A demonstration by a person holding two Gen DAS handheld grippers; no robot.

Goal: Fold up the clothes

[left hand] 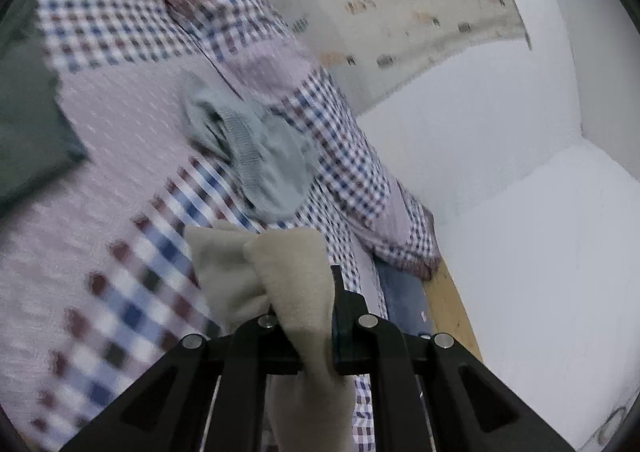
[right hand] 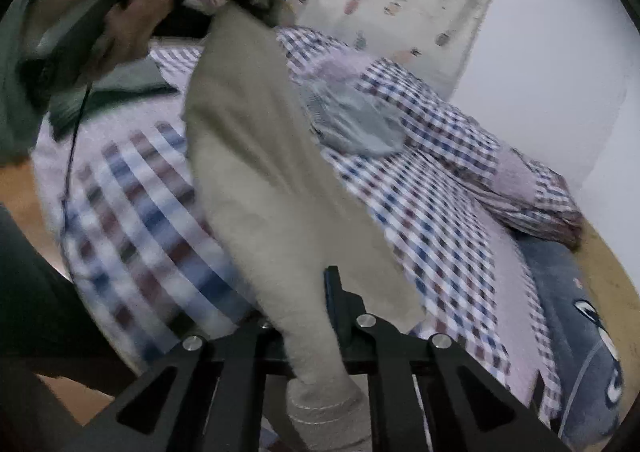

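We find the right hand-held gripper (right hand: 310,316) clamped on the beige garment (right hand: 256,140), which stretches up to the left hand-held gripper (left hand: 304,308) (likewise clamped on it), above the checked bed (right hand: 432,212).

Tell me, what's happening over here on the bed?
A person is working with two hand-held claws, both clamped on one beige garment. The left claw pinches one end and the right claw the other, so it hangs stretched above the checked bedcover. A grey-blue garment lies crumpled on the cover, not yet folded.
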